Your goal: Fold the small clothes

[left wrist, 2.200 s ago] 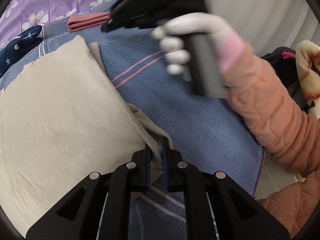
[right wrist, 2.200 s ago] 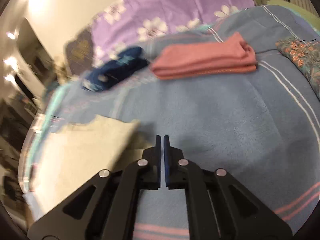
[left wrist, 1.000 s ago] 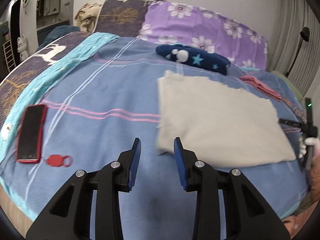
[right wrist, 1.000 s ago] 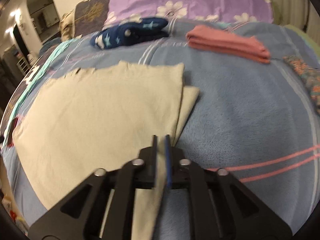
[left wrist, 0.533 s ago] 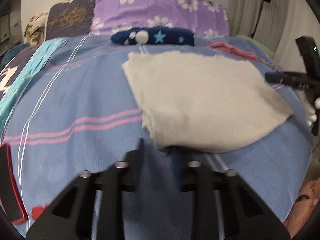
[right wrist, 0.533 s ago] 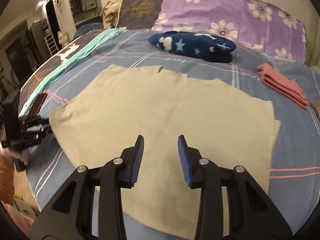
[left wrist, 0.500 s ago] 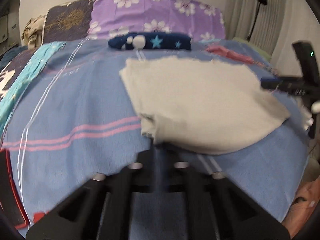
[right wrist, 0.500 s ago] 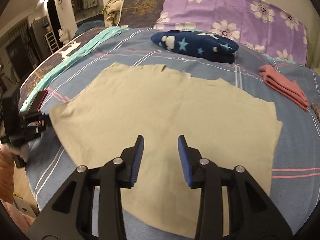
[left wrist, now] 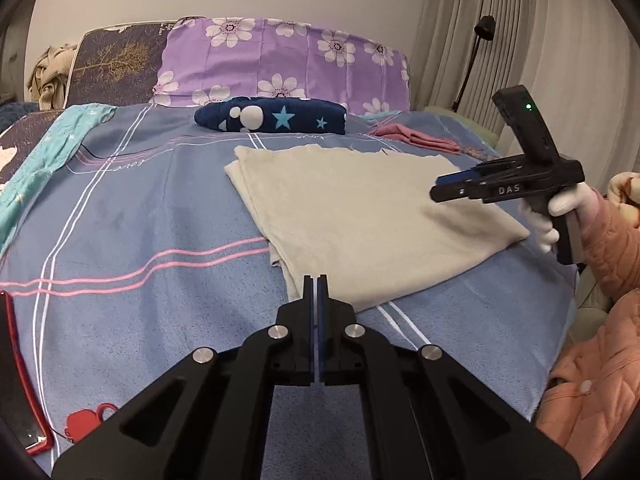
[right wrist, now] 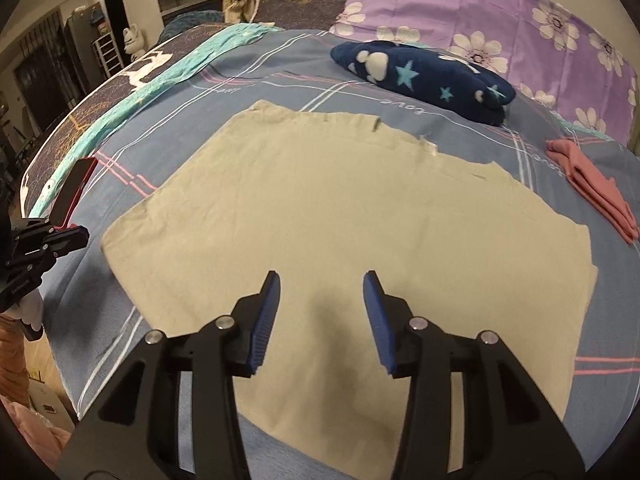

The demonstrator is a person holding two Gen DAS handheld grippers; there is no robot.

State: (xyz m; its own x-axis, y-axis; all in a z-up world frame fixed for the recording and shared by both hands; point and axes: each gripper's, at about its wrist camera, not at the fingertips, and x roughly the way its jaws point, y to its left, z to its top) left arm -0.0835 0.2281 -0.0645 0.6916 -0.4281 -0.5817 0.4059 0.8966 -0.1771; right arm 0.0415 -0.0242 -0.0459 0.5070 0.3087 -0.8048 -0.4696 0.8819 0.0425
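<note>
Cloth (right wrist: pixel 340 220) beneath opening right gripper (right wrist: pixel 320 312), beside closed left gripper (left wrist: pixel 316 280)

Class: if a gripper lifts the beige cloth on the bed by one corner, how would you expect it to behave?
The beige cloth lies flat and thin, following the bed, so it would probably drape limply. Its layered edge suggests the layers may slip apart. It looks light.

Dim warm light (fisheye-warped edges)

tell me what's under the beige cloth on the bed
The beige cloth lies on the blue striped bedspread, which shows all round it. A second beige layer peeks out along its edge; anything else beneath is covered.
</note>
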